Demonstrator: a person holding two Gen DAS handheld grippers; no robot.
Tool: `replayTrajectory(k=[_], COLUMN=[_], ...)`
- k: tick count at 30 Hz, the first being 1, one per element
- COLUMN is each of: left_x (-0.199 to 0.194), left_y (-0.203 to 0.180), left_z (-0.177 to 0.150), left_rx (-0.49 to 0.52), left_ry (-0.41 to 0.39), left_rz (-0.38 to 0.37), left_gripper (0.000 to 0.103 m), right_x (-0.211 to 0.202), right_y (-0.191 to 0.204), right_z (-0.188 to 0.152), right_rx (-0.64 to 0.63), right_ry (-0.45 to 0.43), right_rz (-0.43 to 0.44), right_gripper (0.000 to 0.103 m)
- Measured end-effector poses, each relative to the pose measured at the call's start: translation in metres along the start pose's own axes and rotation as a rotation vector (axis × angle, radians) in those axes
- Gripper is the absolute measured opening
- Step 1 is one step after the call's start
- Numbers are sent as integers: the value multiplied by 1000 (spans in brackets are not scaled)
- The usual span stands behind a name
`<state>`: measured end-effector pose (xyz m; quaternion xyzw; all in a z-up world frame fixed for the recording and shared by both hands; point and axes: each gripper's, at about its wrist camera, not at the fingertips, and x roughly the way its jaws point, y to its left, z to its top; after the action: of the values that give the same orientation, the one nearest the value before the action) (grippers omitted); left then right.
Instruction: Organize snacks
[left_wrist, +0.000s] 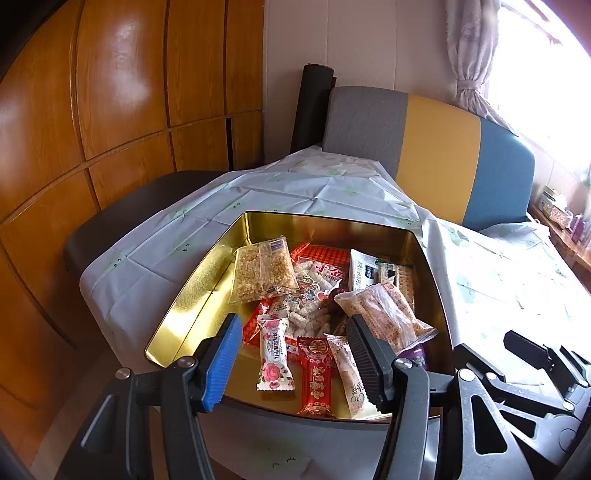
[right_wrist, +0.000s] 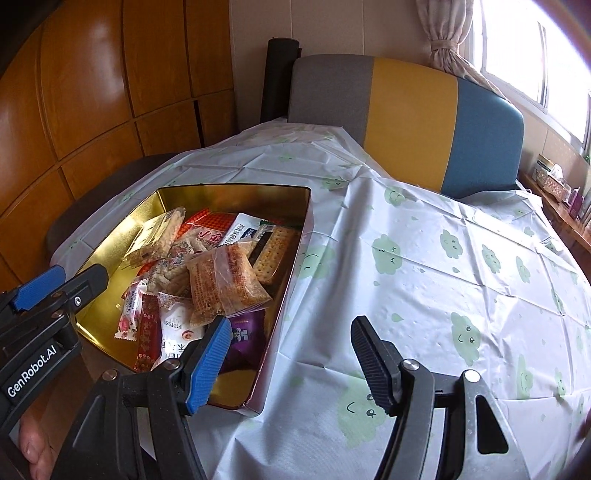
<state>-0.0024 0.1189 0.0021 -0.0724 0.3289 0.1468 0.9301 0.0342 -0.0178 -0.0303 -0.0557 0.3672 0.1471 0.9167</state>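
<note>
Far left: wooden wall panels (left_wrist: 122, 85) behind a dark chair seat (left_wrist: 140, 206). Next, on the cloud-print tablecloth (right_wrist: 424, 258), a gold tin (left_wrist: 192, 291) with its lid off, heaped with wrapped snacks: a clear puffed-rice bag (left_wrist: 262, 269) toward the tin's left wall, a white rose-print candy (left_wrist: 274, 354) and a red-and-gold candy (left_wrist: 314, 373) near the front edge, a clear bag of orange-brown crisps (left_wrist: 384, 314) on top at right, a cracker pack (right_wrist: 275, 251) against the right wall, a purple packet (right_wrist: 245, 339) in the near right corner. Above the tin's front edge, left gripper (left_wrist: 293, 360), fingers spread apart, nothing between the pads, candies lying below the gap. Right of the tin, right gripper (right_wrist: 291, 363), fingers likewise apart and empty, blue finger over the tin's near corner, black finger over bare tablecloth. Behind, a grey, yellow and blue chair back (right_wrist: 406, 110); far right, curtain (right_wrist: 447, 40) and bright window (right_wrist: 517, 48).
</note>
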Motion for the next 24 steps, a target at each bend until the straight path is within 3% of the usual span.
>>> replayTrajectory(k=[24], left_x=[-6], left_y=[-4], left_z=[2], left_rx=[11], left_ry=[-17], left_rz=[-13], left_gripper=[61], right_x=[-1], right_y=[1], right_z=[0], right_rx=[-2], right_ry=[-7], right_rz=[4], right_gripper=[69])
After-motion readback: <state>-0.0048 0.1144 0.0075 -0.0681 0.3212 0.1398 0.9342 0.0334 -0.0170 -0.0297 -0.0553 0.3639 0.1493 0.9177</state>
